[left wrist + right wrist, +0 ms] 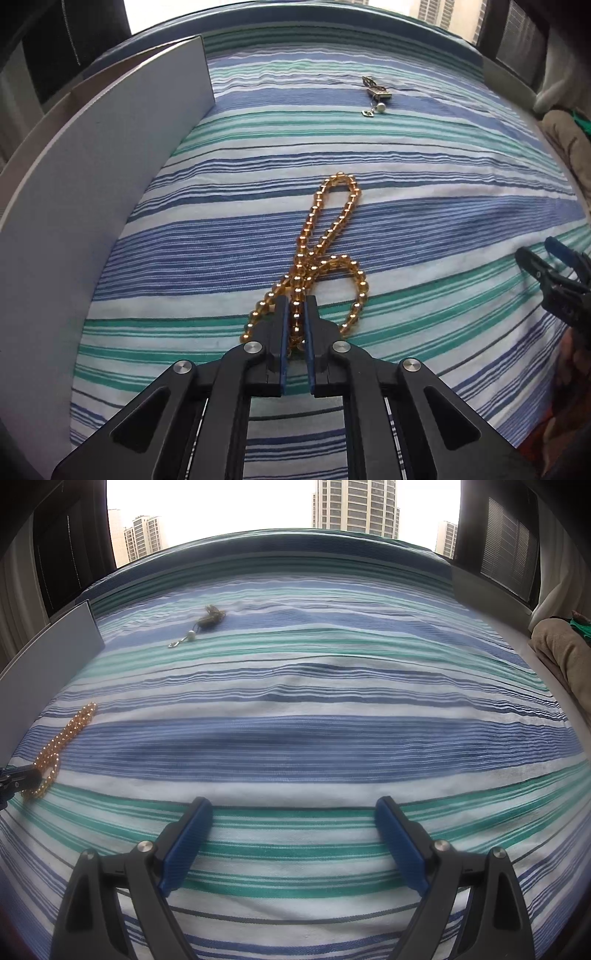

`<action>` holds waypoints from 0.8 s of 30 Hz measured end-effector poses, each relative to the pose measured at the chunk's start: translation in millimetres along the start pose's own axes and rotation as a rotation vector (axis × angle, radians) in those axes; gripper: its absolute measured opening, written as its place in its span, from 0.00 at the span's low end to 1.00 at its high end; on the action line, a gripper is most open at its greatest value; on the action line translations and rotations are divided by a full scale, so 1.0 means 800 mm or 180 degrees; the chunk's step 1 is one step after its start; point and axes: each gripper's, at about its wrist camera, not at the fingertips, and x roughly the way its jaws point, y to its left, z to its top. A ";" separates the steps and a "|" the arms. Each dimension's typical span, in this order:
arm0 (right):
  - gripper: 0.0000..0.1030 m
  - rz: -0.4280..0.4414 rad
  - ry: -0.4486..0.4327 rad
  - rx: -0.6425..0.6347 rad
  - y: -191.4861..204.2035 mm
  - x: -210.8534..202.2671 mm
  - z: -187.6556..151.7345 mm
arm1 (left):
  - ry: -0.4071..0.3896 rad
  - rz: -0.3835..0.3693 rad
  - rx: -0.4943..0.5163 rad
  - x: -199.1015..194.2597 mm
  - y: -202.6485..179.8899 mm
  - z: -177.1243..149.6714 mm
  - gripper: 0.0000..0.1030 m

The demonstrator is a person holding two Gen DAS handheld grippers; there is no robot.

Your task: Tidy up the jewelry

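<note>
An amber bead necklace lies looped on the striped cloth; it also shows in the right wrist view at the far left. My left gripper is shut on the near strands of the necklace, low on the cloth. A small metal pendant with a pearl lies farther back; it shows in the right wrist view too. My right gripper is open and empty above the cloth, and appears at the right edge of the left wrist view.
A grey box wall stands along the left side, also in the right wrist view. The blue, green and white striped cloth covers the surface. A beige cushion lies at the right edge. Windows are behind.
</note>
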 end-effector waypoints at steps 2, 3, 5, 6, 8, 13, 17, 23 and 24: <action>0.89 0.0000 0.0000 0.0000 0.000 0.000 0.000 | 0.0000 0.0015 0.0026 0.000 -0.001 -0.001 0.07; 0.89 0.0001 0.0000 0.0000 0.000 0.000 0.000 | 0.0002 0.0017 0.0032 0.000 0.000 -0.001 0.07; 0.89 0.0001 0.0000 0.0000 0.000 0.000 0.000 | 0.0004 0.0023 0.0045 0.000 0.000 -0.001 0.07; 0.89 0.0001 0.0000 0.0000 0.000 0.000 0.000 | 0.0003 0.0031 0.0056 0.000 0.000 -0.001 0.08; 0.89 0.0001 0.0001 0.0000 0.000 0.000 0.000 | 0.0001 0.0050 0.0087 0.001 -0.001 -0.001 0.08; 0.89 0.0000 0.0000 0.0000 0.000 0.000 0.000 | -0.0013 0.0090 0.0123 0.001 -0.001 0.003 0.43; 0.89 0.0197 0.0277 0.0109 -0.002 0.001 0.019 | -0.0045 0.0200 0.0183 0.004 0.000 0.006 0.60; 0.87 0.0865 0.0292 0.0236 0.009 0.017 0.161 | -0.0036 0.0091 0.0048 0.016 0.014 0.013 0.69; 0.87 0.0931 0.0356 0.0240 0.016 0.033 0.187 | -0.0030 0.0057 0.0026 0.016 0.017 0.012 0.70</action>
